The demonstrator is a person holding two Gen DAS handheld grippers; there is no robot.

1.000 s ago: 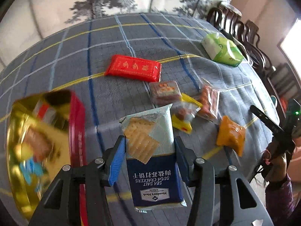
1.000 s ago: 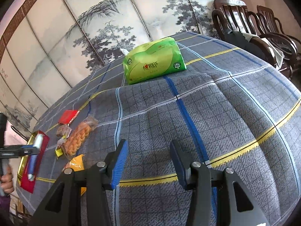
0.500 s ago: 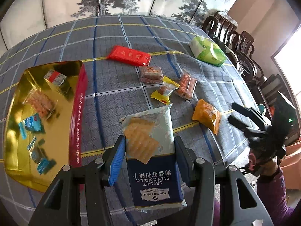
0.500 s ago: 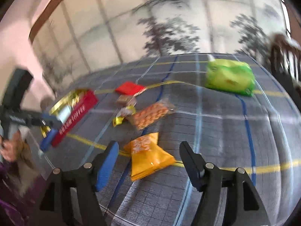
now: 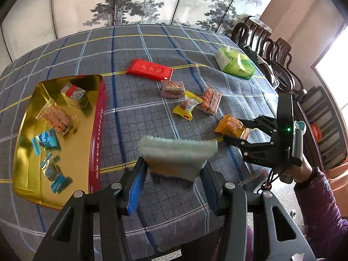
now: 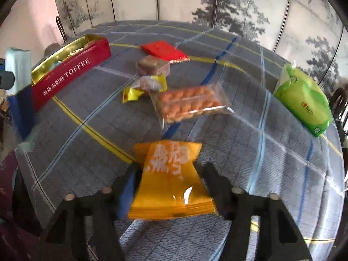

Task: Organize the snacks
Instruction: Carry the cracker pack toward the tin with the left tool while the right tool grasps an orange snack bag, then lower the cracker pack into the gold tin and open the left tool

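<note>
1. Left gripper [image 5: 174, 174]: fingers set against both sides of the pale-green cracker packet [image 5: 177, 155]; the packet is blurred and appears clasped between them, above the checked tablecloth [image 5: 134, 113], just right of the tin.
2. Right gripper [image 6: 168, 184]: jaws spread either side of the orange snack packet [image 6: 169, 180], which lies on the cloth between them; contact cannot be confirmed owing to blur.
3. Gold toffee tin [image 5: 96, 130]: on the table's left side; holds several wrapped snacks, among them a blue sachet [image 5: 44, 140].
4. Loose on the cloth: red flat packet [image 5: 150, 69]; brown cake packet [image 5: 173, 88] near it; yellow-ended sweet [image 5: 187, 106] beside a clear peanut packet [image 5: 209, 101].
5. Green tissue pack [image 5: 236, 64]: far right, well apart from the snacks.
</note>
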